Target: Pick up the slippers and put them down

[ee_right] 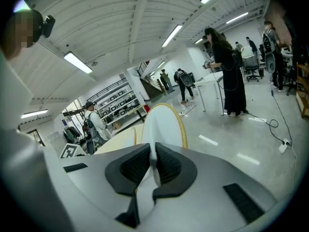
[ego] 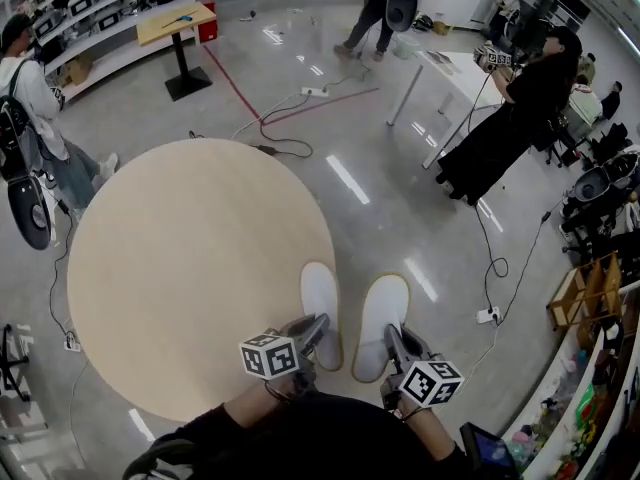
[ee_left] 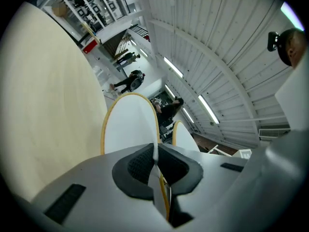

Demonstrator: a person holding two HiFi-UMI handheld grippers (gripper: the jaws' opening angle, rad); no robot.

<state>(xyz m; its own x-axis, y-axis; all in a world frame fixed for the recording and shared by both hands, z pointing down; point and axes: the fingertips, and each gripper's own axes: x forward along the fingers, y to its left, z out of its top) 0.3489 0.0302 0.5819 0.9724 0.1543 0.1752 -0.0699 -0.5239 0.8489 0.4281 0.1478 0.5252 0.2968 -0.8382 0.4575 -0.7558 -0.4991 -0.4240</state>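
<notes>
The head view shows the round table [ego: 190, 278], with the left slipper [ego: 320, 298] over its right edge and the right slipper [ego: 383, 313] beyond it, above the floor [ego: 400, 198]. Only the gripper views show the grip: the left gripper [ee_left: 155, 170] and right gripper [ee_right: 153, 166] each pinch their slipper's rim.

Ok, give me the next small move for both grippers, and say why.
Probably carry both further in over the round table before lowering. The left gripper and right gripper each have jaws shut on a slipper's near end. The left slipper only overlaps the table's rim, and the right slipper hangs over the floor.
</notes>
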